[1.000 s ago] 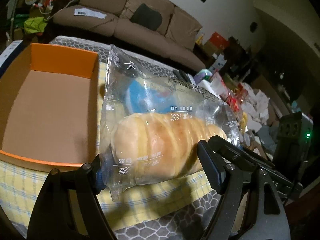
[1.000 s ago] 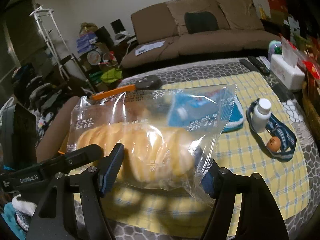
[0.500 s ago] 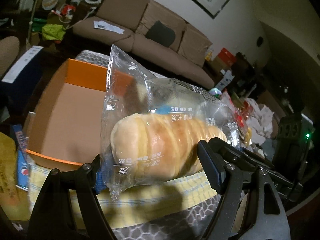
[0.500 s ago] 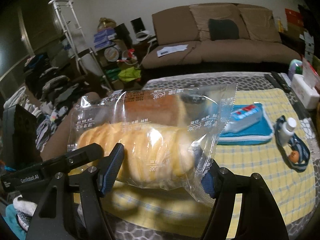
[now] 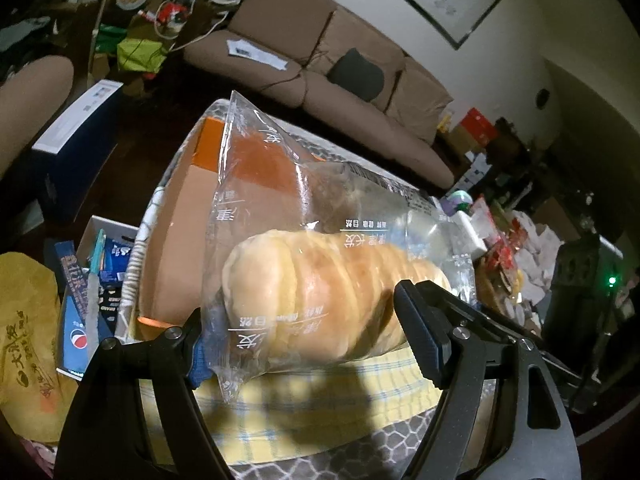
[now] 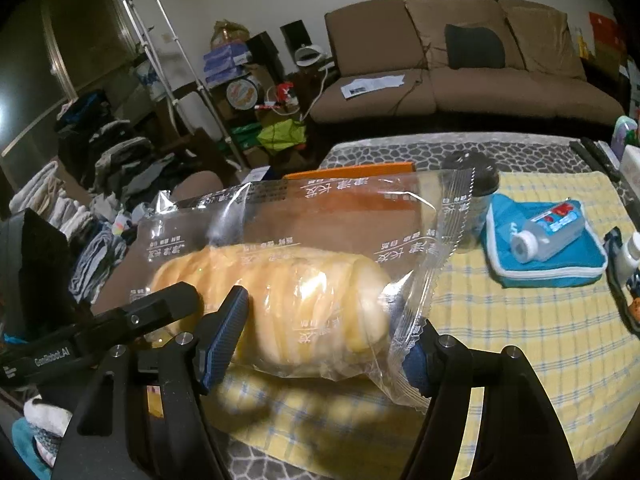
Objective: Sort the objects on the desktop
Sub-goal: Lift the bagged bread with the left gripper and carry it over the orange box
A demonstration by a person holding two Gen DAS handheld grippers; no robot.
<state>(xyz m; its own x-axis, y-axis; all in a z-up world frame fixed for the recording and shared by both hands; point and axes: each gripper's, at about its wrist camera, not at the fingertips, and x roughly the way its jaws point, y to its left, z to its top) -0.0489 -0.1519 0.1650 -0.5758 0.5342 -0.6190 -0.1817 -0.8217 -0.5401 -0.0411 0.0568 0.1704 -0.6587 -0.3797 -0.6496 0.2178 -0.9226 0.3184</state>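
A long bread loaf in a clear printed bag [image 5: 320,292] hangs in the air between both grippers. My left gripper [image 5: 304,344] is shut on one end of it. My right gripper [image 6: 320,332] is shut on the other end of the same bag [image 6: 280,288]. Behind the bag lies an open cardboard box with orange rim [image 5: 176,216], which also shows in the right wrist view [image 6: 352,170]. The bag is held above the yellow checked cloth [image 6: 520,320], close to the box.
On the cloth to the right lie a blue pouch [image 6: 560,264] with a white bottle [image 6: 548,232] on it, a small white bottle [image 6: 628,256] and a dark jar [image 6: 476,176]. A brown sofa [image 6: 460,80] stands behind. Boxes and a yellow bag [image 5: 24,340] lie beside the table's left edge.
Both grippers have lifted the bread bag higher and carried it left, toward the box. The table and cloth now sit lower and farther in both views.
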